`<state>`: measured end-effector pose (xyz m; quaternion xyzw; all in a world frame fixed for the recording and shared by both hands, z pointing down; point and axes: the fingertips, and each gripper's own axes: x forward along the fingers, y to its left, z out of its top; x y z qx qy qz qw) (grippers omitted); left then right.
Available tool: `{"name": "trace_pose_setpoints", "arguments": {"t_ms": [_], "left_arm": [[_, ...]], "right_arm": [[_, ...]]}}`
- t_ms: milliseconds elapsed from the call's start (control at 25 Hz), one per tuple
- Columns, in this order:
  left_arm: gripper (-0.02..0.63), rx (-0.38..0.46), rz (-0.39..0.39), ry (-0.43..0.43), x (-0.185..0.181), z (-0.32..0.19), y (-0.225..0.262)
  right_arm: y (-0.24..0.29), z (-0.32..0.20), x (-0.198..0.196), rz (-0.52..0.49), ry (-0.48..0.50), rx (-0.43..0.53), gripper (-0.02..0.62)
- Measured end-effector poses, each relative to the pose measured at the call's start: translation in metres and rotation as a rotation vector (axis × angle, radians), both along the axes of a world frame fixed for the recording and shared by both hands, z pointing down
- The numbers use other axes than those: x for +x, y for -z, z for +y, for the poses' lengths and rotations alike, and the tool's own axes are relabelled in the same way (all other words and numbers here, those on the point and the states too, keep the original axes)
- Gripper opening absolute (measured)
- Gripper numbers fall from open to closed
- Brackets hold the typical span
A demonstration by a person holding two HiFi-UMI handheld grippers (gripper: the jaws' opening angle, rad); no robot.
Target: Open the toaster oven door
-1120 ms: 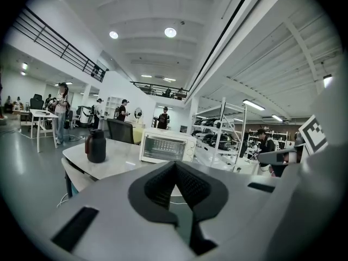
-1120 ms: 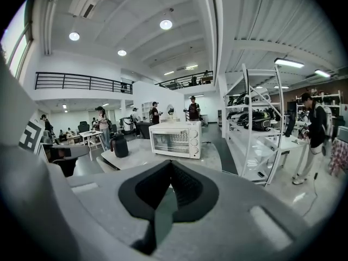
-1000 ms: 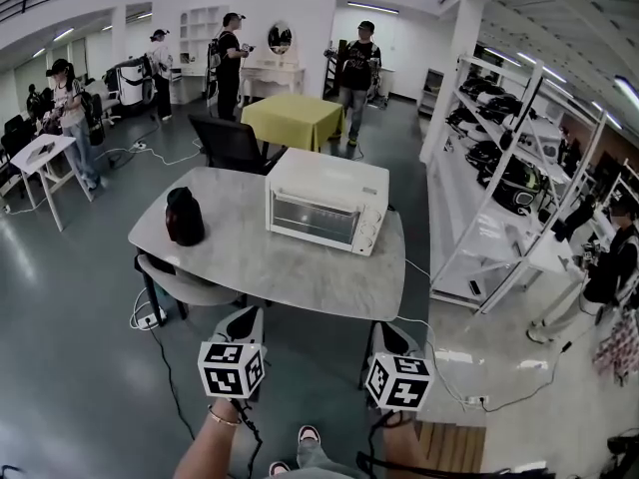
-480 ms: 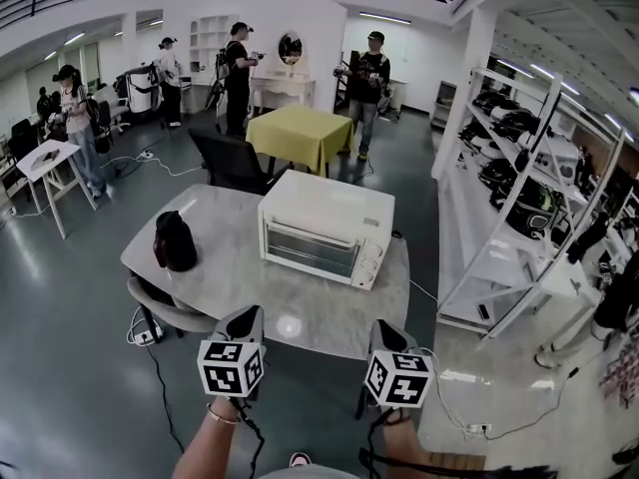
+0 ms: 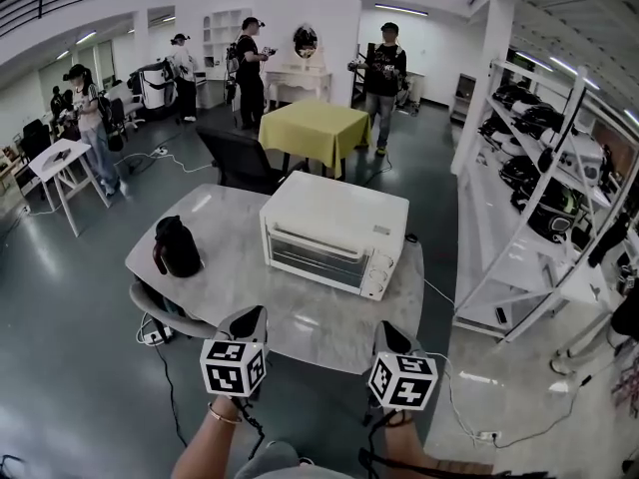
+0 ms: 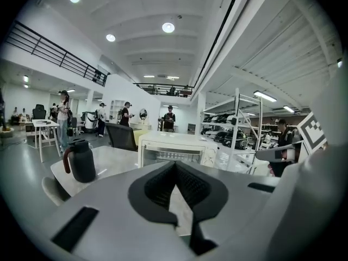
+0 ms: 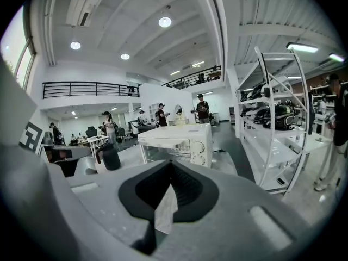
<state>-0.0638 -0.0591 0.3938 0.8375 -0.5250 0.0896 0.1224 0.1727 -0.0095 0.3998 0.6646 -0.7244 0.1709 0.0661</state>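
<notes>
Facing: the oven (image 5: 334, 233) stands on the table (image 5: 300, 322), its door (image 5: 313, 255) shut and turned toward me, with the knobs (image 5: 375, 272) just right of the door.
Neighbours: a dark jug (image 5: 177, 247) stands on the same table, well left of the oven and clear of the door's swing.
Left hand-held gripper (image 5: 252, 314): jaws closed tip to tip with nothing between them; it is near the table's front edge, well apart from the oven.
Right hand-held gripper (image 5: 391, 331): jaws likewise closed and empty; it is level with the left one and about in line with the knobs.
Step in hand: I judge this to be the approach. The door is untouched and nothing of the opening is done yet.
Handle: I take it to run along the door's top edge, but it is too small here for me to be sure.
Doing it well: I should part one gripper's jaws before reaching the oven, come in square to the door's middle, and close on the handle itself, not on the glass.
Pull: the door probably hinges at the bottom, so I should draw toward me and downward in an arc, not straight back.
Risk: the oven may slide on the smooth table, so my free gripper could steady its top.
</notes>
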Motion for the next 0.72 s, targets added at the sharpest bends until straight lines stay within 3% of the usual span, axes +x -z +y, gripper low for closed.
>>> {"name": "trace_pose_setpoints", "arguments": {"t_ms": [400,720], "left_arm": [[0.005,-0.014,0.012,-0.026,0.017,-0.07,-0.008],[0.005,0.002,0.034,-0.067,0.004,-0.155,0.013]], "right_arm": [[-0.009,-0.064,0.009,-0.007,-0.014,-0.021,0.005],[0.018,-0.139,-0.007,0.016,-0.05,-0.001,0.005]]}}
